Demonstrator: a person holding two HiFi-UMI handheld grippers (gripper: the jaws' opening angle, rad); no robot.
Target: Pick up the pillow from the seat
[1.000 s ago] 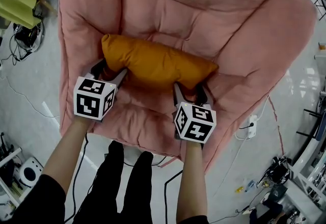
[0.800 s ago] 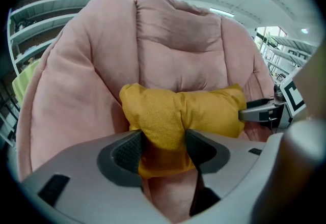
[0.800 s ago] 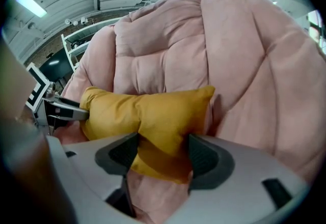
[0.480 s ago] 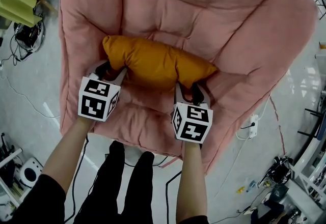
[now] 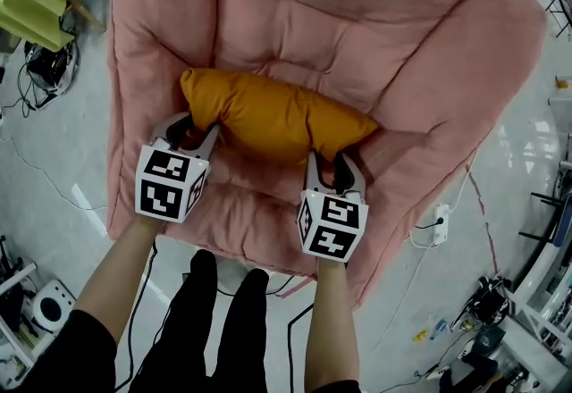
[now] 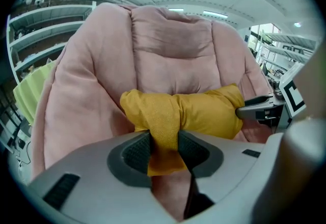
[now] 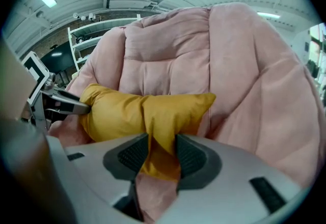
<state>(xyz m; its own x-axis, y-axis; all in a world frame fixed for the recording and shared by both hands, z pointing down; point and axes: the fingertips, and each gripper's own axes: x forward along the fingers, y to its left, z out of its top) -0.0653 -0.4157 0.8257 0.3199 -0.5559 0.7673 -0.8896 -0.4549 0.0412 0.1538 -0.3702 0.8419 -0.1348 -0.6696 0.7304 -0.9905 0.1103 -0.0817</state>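
On seat [image 5: 375, 34], pillow [image 5: 268, 114] in just-closing left tongs [image 5: 191, 127] and right tongs [image 5: 333, 164]

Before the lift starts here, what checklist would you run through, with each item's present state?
1. Left tool gripping the pillow: ok. Its jaws have just been closing and pinch a fold of the near edge.
2. Right tool gripping the pillow: ok. Its jaws have also just been closing, with a fold pinched between the pads.
3. Grips spread toward both ends of the pillow: ok.
4. Nothing lying on top of the pillow: ok.
5. Pink seat fabric kept out of the jaws: cannot tell. Pink cloth shows just under each pinched fold.
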